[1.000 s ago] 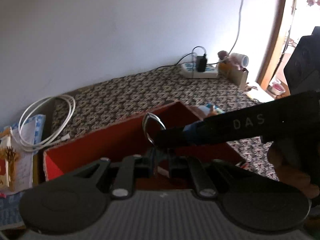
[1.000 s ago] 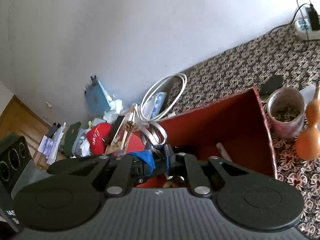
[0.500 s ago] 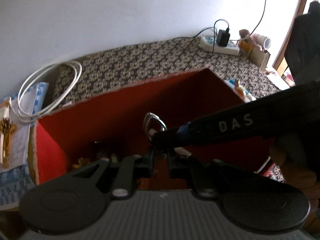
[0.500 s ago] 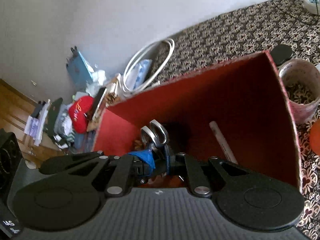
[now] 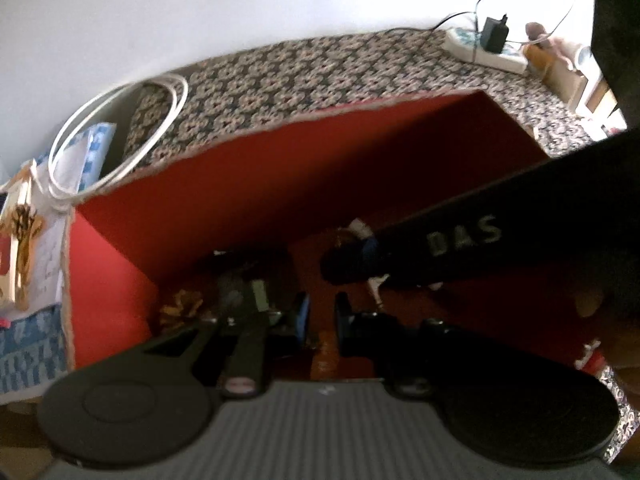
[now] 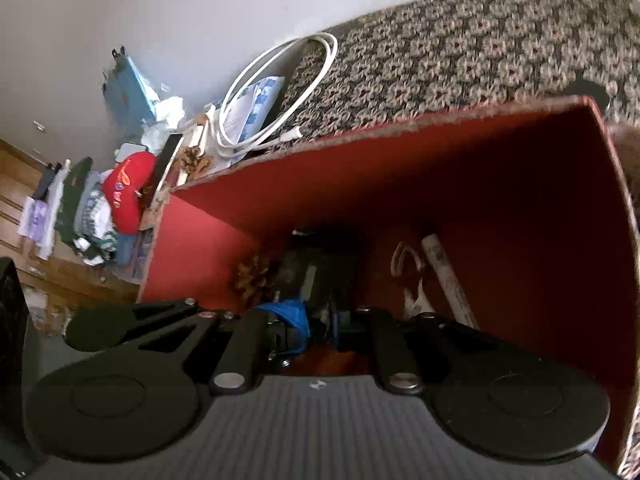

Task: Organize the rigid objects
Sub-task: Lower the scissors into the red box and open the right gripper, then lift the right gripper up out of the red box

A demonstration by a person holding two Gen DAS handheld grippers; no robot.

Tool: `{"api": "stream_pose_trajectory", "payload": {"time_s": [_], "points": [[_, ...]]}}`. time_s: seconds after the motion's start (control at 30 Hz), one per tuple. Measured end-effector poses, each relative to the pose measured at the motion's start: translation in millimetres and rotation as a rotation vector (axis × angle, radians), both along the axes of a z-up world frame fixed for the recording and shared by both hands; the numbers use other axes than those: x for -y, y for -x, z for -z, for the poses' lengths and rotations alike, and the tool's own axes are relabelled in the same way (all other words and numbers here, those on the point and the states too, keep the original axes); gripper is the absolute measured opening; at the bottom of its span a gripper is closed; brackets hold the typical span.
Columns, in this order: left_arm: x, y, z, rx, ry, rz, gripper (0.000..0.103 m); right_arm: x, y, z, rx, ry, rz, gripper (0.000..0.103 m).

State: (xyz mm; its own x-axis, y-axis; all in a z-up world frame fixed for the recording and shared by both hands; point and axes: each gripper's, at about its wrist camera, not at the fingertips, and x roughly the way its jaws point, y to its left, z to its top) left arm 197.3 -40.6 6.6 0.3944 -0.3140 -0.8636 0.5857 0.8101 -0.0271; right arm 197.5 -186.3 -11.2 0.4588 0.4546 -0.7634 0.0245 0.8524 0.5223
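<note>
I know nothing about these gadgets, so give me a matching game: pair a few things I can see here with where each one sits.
Things:
1. white cable
2. pine cone
3. heart cushion
4. power strip

Places:
A. in the clutter pile left of the red box
B. by the far wall, with a black charger plugged in
C. coiled on the patterned cloth behind the box
D. inside the box, on its floor

Pairs: 1-C, 2-D, 3-A, 4-B

red box (image 6: pixel 500 184) — open, upright | metal scissors (image 6: pixel 408 276) — flat inside, beside white tube (image 6: pixel 448 280)
</note>
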Motion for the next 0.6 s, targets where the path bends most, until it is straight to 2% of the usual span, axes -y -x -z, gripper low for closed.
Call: {"api": "stream_pose_trajectory", "payload": {"time_s": [0.1,0.2,0.27,0.33,0.6], "points": [[-2,-5,4,-0.009,-0.012,-0.016,0.009,-1,-2,-3,0.039,0.092,0.002,0.0],[-1,-8,5,0.016,-0.051,-0.03,0.009,1,-5,0,0.053,0.169,0.01,0.0],[-2,-11,8,-0.007,-0.052,-0.043,0.009,4,-6,6,0.042,0.188,0.02,0.0],[-3,-11,8,-0.003,-0.048,-0.06,0.009,9,-6,8,0.034,0.16,0.037,0.0],[-2,-11,10,0.011,-0.065,-0.105,0.01,-11,3,1,0.134,0.328,0.051,0.0]]}}
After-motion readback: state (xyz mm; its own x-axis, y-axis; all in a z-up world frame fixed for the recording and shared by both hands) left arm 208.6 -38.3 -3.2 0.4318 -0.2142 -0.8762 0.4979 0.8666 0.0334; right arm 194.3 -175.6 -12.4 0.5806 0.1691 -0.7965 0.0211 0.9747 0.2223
